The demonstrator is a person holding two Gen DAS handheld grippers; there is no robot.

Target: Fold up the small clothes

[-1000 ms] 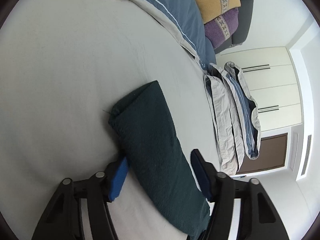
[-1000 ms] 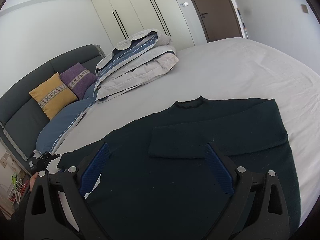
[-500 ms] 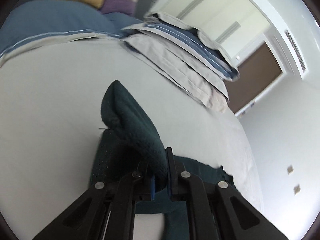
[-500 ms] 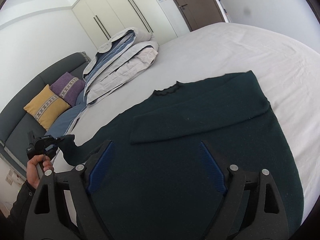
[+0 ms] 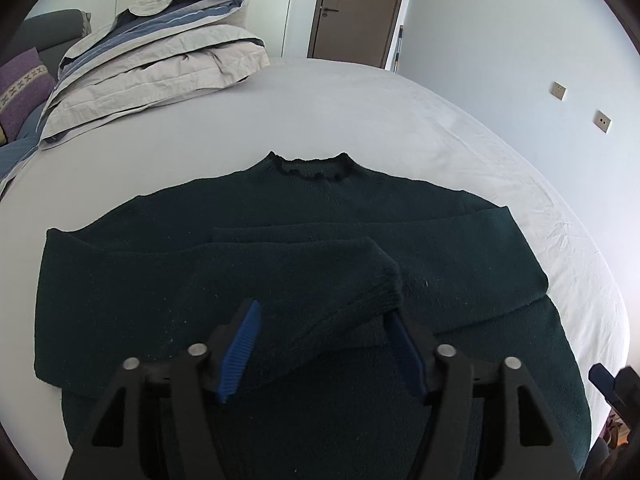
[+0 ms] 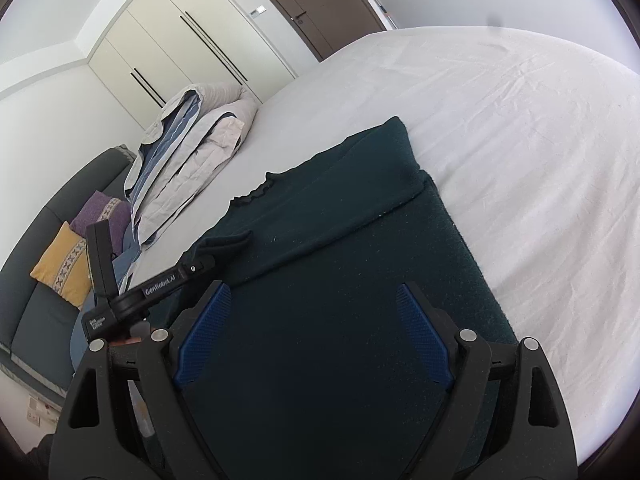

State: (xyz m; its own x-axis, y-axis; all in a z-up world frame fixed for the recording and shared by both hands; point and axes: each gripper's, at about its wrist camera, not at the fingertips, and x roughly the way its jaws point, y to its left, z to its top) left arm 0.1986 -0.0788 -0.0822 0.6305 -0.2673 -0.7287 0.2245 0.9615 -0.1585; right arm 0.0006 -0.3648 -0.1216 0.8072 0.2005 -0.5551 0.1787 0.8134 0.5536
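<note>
**A:** What's different from a second ago?

**B:** The left sleeve (image 5: 320,280). A second ago it lay stretched out on the white bed sheet (image 5: 360,112) away from the body of the dark green sweater (image 5: 248,216). Half a second ago the left gripper (image 5: 324,344) was clamped on its cuff and carrying it. Now that sleeve lies folded across the chest, just nearer than the right sleeve (image 5: 460,232), which was already folded in.

**A:** And the tongs on that gripper?

**B:** They have just been opening and now stand apart. The ribbed cuff (image 5: 376,296) lies between the blue pads (image 5: 240,348), but they aren't pressing on it, so I read it as let go.

**A:** The other one?

**B:** The right gripper (image 6: 316,340) hangs over the near hem area of the sweater with its tongs wide apart and only flat knit below them. It has come closer to the cloth than a second ago.

**A:** Where does the sweater sit overall?

**B:** Flat on the bed, frilled collar (image 5: 312,168) at the far side, hem nearest us. The folded duvet (image 5: 160,52) is at the far left, well apart from it.

**A:** So what does that mean for the folding?

**B:** Both sleeves are in, so the garment is now a rough rectangle. I'd judge the remaining step is folding the body, probably hem up toward the collar. The cuff lies slightly bunched, which could leave a lump.
</note>
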